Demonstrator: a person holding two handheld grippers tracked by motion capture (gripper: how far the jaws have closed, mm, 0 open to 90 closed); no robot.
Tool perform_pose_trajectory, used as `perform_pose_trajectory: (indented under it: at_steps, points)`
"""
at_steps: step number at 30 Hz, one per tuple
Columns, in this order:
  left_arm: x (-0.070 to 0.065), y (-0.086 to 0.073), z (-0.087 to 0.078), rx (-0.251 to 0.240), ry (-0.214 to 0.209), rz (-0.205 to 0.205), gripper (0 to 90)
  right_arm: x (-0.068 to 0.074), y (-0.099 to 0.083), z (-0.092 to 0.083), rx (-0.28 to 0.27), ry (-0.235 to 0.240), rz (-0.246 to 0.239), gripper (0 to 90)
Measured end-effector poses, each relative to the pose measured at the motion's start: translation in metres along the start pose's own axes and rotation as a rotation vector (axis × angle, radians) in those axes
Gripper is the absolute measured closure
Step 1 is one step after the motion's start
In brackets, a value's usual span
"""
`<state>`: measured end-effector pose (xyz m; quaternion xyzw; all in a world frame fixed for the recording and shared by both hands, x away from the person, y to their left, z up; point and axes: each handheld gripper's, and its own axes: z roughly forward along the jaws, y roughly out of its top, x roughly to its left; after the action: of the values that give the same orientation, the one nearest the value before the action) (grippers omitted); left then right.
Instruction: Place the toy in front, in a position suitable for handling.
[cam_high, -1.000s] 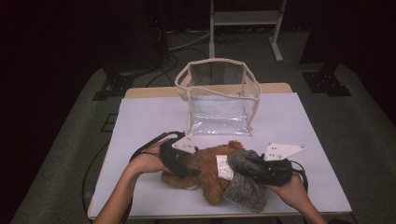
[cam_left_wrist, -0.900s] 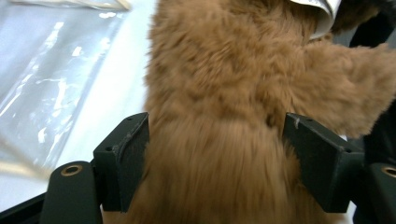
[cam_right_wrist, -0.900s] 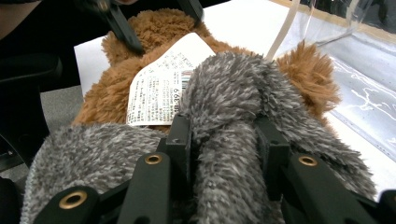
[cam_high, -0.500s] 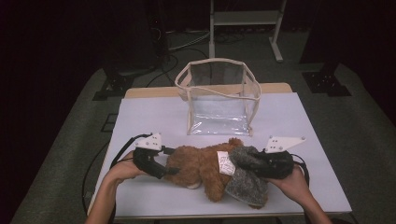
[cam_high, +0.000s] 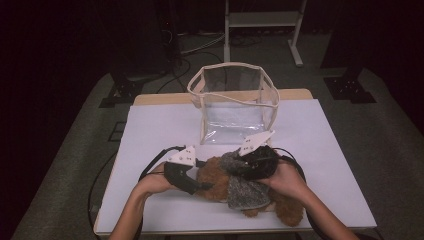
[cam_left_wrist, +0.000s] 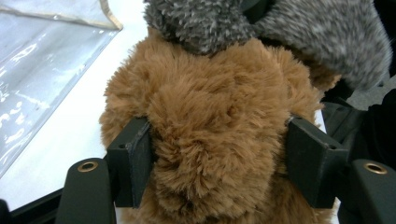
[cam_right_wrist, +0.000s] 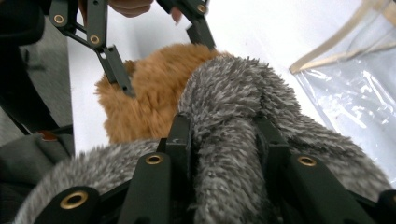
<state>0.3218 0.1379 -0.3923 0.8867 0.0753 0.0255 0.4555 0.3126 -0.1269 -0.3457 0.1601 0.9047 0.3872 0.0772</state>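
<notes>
Plush work fills the near half of the white bench (cam_high: 150, 125): a brown plush toy (cam_high: 215, 180) lies on its side there with a grey fleece garment (cam_high: 245, 192) draped over it. The right tool (cam_right_wrist: 224, 135) is clamped on a thick fold of that grey fleece, probably to pull the garment along or off the toy. The left tool (cam_left_wrist: 217, 158) straddles the brown fur; its jaws have just been closing and the pads sit against the pile on both sides, likely to pin the toy while the other hand tugs. Whether they truly squeeze yet is hard to tell. Beyond the toy, just past it toward the far edge, stands a clear bag (cam_high: 232, 102) with cream trim, upright, mouth open, nothing visible inside; it looks placed ready to receive something
</notes>
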Motion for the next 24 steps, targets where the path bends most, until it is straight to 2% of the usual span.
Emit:
perform_pose_trajectory:
  at_steps: [3, 4, 5, 6, 7, 8, 12, 14, 15, 16, 18, 20, 22, 23, 24]
  points:
    - [0.0, -0.005, -0.001, -0.016, -0.001, -0.013, 30.8, -0.004, -0.013, -0.017, -0.033, -0.01, 0.045, 64.3]
    - [0.0, -0.005, -0.001, -0.016, -0.001, -0.013, 30.5, -0.004, -0.013, -0.017, -0.033, -0.01, 0.045, 64.3]
    - [0.001, -0.005, -0.002, -0.016, -0.001, -0.017, 30.2, -0.007, -0.024, -0.033, -0.045, -0.034, 0.07, 64.2]
    - [0.001, -0.005, -0.002, -0.017, 0.0, -0.018, 30.2, -0.007, -0.024, -0.033, -0.045, -0.034, 0.07, 64.2]
    - [0.001, -0.004, -0.001, -0.019, 0.002, -0.019, 29.5, -0.011, -0.036, -0.048, -0.064, -0.046, 0.1, 64.2]
    - [0.001, -0.004, -0.001, -0.019, 0.002, -0.019, 29.3, -0.013, -0.043, -0.054, -0.069, -0.049, 0.116, 64.2]
    - [0.001, -0.001, 0.001, -0.019, 0.001, -0.008, 29.9, -0.016, -0.052, -0.065, -0.073, -0.059, 0.144, 63.9]
    - [0.001, 0.001, 0.002, -0.013, 0.004, -0.004, 30.3, -0.013, -0.048, -0.062, -0.063, -0.061, 0.129, 63.9]
    - [0.001, 0.001, 0.002, -0.012, 0.005, -0.005, 30.4, -0.01, -0.037, -0.054, -0.058, -0.043, 0.107, 63.9]
    - [0.0, 0.001, 0.002, -0.014, 0.006, -0.004, 30.4, -0.01, -0.037, -0.054, -0.058, -0.043, 0.107, 63.9]
    - [0.0, 0.0, 0.001, -0.02, 0.007, -0.001, 30.2, -0.006, -0.017, -0.031, -0.038, 0.003, 0.069, 63.9]
    - [-0.001, -0.001, 0.001, -0.022, 0.006, -0.003, 30.1, -0.005, -0.012, -0.024, -0.032, 0.016, 0.058, 63.9]
    - [-0.003, -0.001, 0.0, -0.012, 0.009, -0.001, 29.9, -0.001, 0.006, 0.004, -0.006, 0.057, 0.017, 63.9]
    - [-0.003, -0.001, 0.0, -0.012, 0.009, -0.001, 29.8, -0.001, 0.006, 0.004, -0.006, 0.057, 0.017, 63.9]
    - [-0.003, -0.003, -0.001, -0.002, 0.014, 0.005, 29.7, 0.002, 0.016, 0.017, -0.012, 0.079, 0.007, 63.9]
